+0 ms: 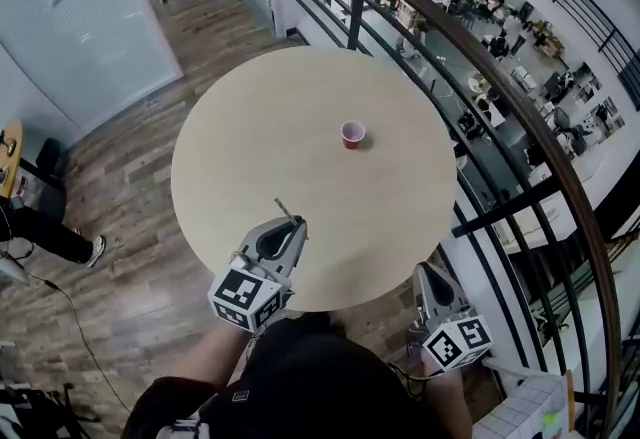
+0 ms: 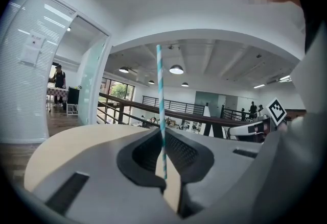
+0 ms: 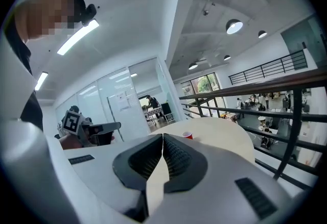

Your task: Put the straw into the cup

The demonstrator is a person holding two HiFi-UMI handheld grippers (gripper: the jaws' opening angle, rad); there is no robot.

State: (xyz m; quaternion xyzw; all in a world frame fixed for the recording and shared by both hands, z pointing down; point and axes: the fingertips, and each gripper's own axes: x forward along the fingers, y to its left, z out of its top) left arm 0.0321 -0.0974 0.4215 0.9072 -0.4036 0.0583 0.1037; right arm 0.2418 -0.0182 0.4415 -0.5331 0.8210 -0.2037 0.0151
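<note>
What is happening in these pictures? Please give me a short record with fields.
setting: round table beside a railing
cup: red, upright on the table, right of its middle
straw: blue-and-white striped, upright
left gripper: shut on the straw, over the table's near edge
right gripper: shut, holding nothing, at the table's near right edge
task stage: straw not yet in the cup; the two are well apart

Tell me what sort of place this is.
Likely an upper-floor gallery in an office or campus building: a round table stands beside a curved railing overlooking people seated below, with glass partitions nearby.
</note>
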